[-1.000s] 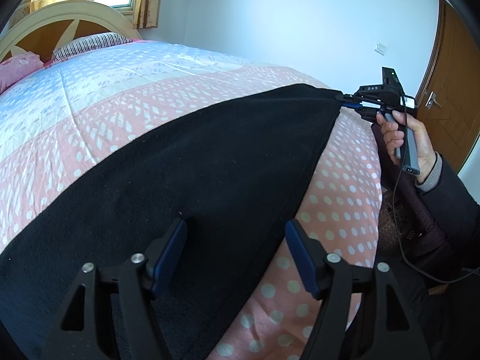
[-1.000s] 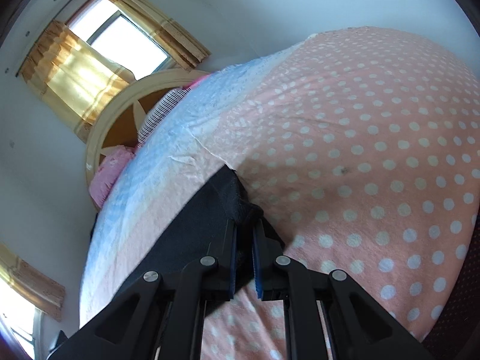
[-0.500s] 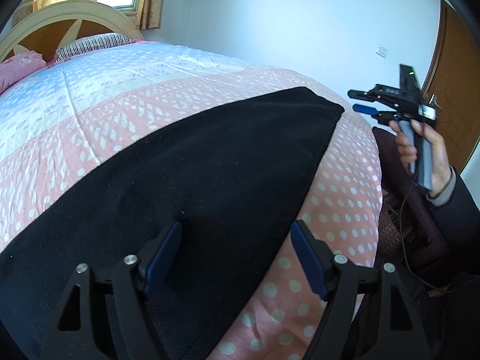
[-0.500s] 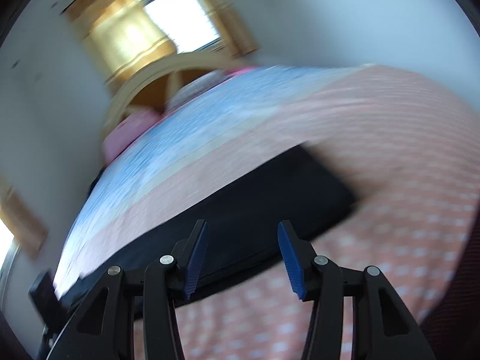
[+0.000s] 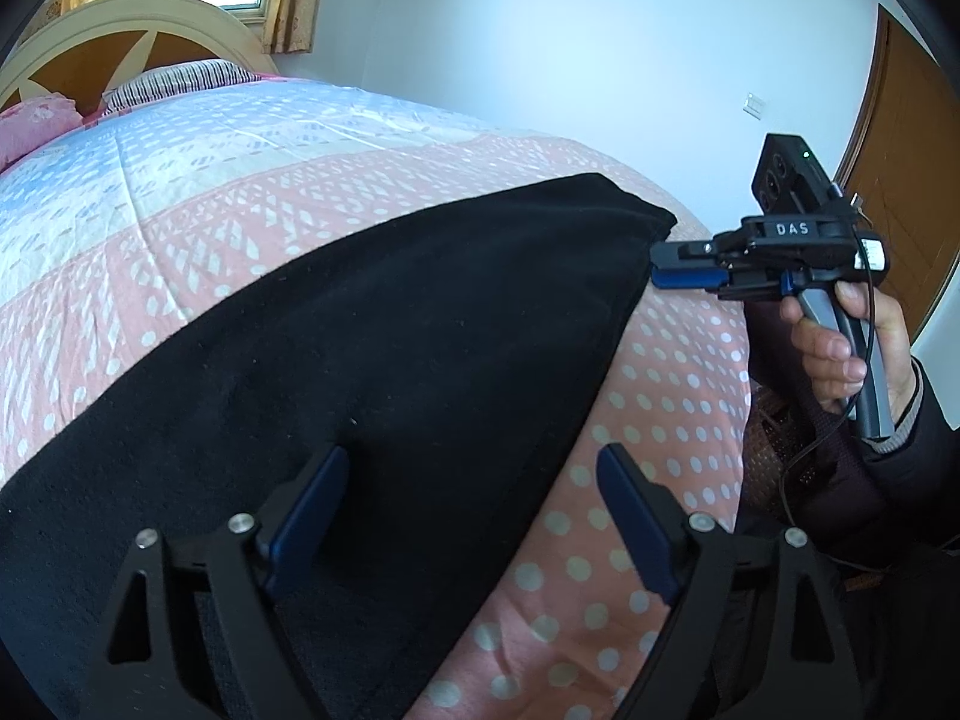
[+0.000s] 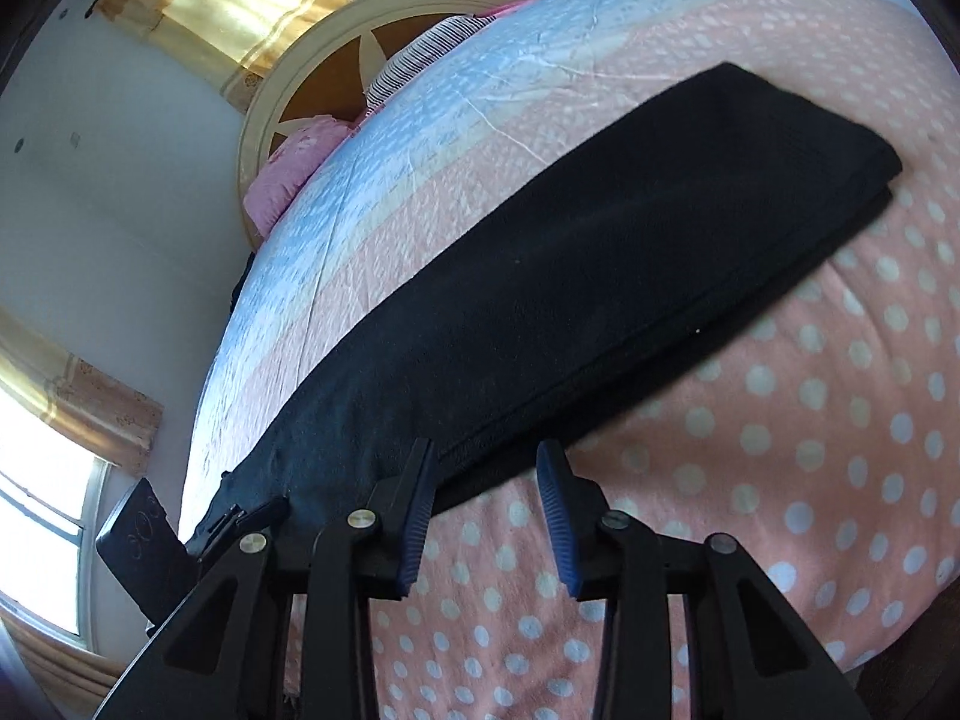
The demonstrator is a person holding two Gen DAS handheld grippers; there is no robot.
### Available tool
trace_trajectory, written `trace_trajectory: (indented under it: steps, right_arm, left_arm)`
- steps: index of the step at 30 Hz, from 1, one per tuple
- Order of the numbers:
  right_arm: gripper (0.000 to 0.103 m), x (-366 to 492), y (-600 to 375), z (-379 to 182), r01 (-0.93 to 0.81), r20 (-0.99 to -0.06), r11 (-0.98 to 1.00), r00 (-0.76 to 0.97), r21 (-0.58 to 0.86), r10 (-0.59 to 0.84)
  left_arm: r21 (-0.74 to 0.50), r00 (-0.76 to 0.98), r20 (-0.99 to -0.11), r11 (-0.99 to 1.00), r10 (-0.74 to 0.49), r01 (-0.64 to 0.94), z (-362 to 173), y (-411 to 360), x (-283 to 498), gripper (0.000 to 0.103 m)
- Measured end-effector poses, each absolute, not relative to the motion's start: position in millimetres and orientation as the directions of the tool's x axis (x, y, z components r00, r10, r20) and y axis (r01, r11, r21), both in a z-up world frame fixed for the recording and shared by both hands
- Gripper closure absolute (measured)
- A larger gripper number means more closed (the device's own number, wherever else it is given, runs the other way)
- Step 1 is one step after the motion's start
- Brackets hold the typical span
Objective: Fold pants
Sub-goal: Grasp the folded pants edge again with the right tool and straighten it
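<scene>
The black pants (image 5: 372, 324) lie flat on the bed as a long folded strip, also in the right wrist view (image 6: 600, 276). My left gripper (image 5: 474, 504) is open and empty, hovering over the pants' near edge. My right gripper (image 6: 486, 510) is open and empty, just above the pants' long front edge. In the left wrist view the right gripper (image 5: 660, 267) hangs beside the pants' far corner, held by a hand, apart from the cloth. The left gripper's body (image 6: 198, 540) shows at the pants' other end in the right wrist view.
The bed carries a pink and blue dotted quilt (image 5: 660, 420), also in the right wrist view (image 6: 810, 420). A headboard (image 5: 120, 42) and pillows (image 5: 174, 78) stand at the far end. A wooden door (image 5: 900, 180) is at the right. The person's dark sleeve (image 5: 912, 456) is beside the bed edge.
My right gripper let go of the pants' far corner, opened, and swung back off the cloth. The corner now lies flat on the quilt. My left gripper stayed open, barely moving.
</scene>
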State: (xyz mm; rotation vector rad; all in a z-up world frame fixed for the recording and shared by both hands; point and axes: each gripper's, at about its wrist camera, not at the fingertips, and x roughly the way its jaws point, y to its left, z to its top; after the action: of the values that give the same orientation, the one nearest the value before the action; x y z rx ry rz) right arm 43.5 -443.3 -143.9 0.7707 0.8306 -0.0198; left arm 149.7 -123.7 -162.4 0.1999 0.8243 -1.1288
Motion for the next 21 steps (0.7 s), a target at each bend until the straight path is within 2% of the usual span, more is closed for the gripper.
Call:
trace_trajectory:
  steps: [3, 4, 5, 6, 11, 21]
  right_arm:
    - [0.067, 44.6, -448.5, -153.7, 0.304, -0.648, 0.704, 0.706, 0.642, 0.286]
    - [0.070, 44.3, -448.5, -153.0, 0.302, -0.648, 0.709, 0.709, 0.637, 0.279]
    - [0.081, 43.8, -448.7, -151.1, 0.305, -0.652, 0.720, 0.710, 0.624, 0.264]
    - [0.101, 42.3, -447.5, -148.8, 0.301, -0.655, 0.730, 0.711, 0.613, 0.257]
    - [0.101, 31.4, -443.0, -138.8, 0.271, -0.645, 0.762, 0.726, 0.588, 0.240]
    - [0.102, 28.5, -447.9, -153.1, 0.313, -0.690, 0.768, 0.689, 0.559, 0.221]
  left_arm:
    - [-0.250, 0.176, -0.672, 0.445, -0.719, 0.860, -162.8, -123.6, 149.9, 0.015]
    - [-0.249, 0.176, -0.674, 0.444, -0.718, 0.861, -162.9, -124.6, 149.3, 0.014]
    - [-0.247, 0.176, -0.674, 0.444, -0.717, 0.862, -162.9, -125.1, 149.0, 0.014]
    - [-0.244, 0.177, -0.675, 0.444, -0.716, 0.862, -163.0, -125.3, 148.8, 0.014]
    - [-0.249, 0.176, -0.672, 0.442, -0.720, 0.862, -163.0, -125.6, 148.9, 0.014]
    - [-0.275, 0.159, -0.660, 0.432, -0.735, 0.859, -164.1, -121.5, 153.2, 0.014]
